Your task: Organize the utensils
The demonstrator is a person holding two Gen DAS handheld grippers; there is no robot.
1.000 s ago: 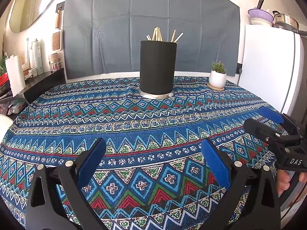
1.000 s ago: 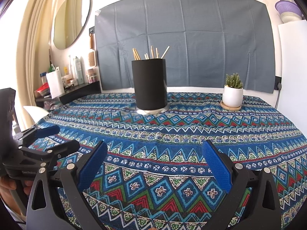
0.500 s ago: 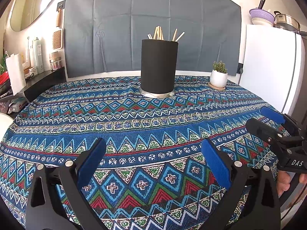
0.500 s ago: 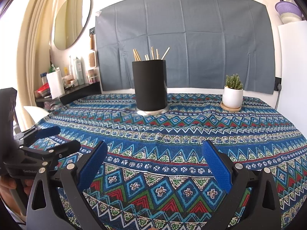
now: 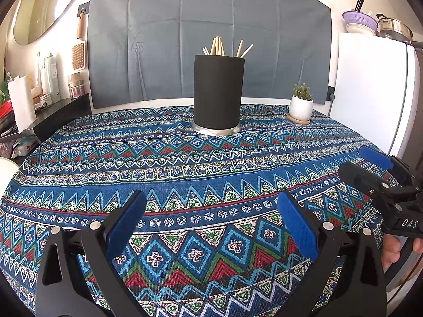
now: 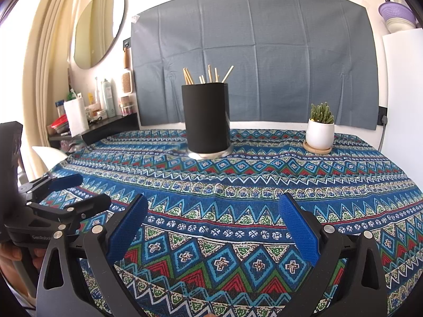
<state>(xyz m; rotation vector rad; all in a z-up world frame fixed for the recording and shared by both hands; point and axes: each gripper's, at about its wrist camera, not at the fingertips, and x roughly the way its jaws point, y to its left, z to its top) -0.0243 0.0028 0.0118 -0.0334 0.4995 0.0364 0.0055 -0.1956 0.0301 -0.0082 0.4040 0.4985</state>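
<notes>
Tablecloth [image 5: 185,169]: blue, banded zigzags and diamonds in red, green, white. Holder [image 5: 219,91]: matte black, silver base. Sticks [image 5: 218,46] in it: pale tan. Pot [image 5: 300,109]: white, green cactus, tan coaster. Backdrop [image 5: 211,21]: grey, creased. Fridge [image 5: 370,92]: white. Colander [image 5: 359,22]: lilac. Left hand-held gripper [image 5: 211,223]: black, blue pads. Right hand-held gripper [image 6: 212,225]: same black, blue pads. Curtain [image 6: 45,52]: cream.

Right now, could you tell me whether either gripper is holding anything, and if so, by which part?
Nothing is held. The left gripper and right gripper are both open above the tablecloth, with nothing between their pads.
</notes>
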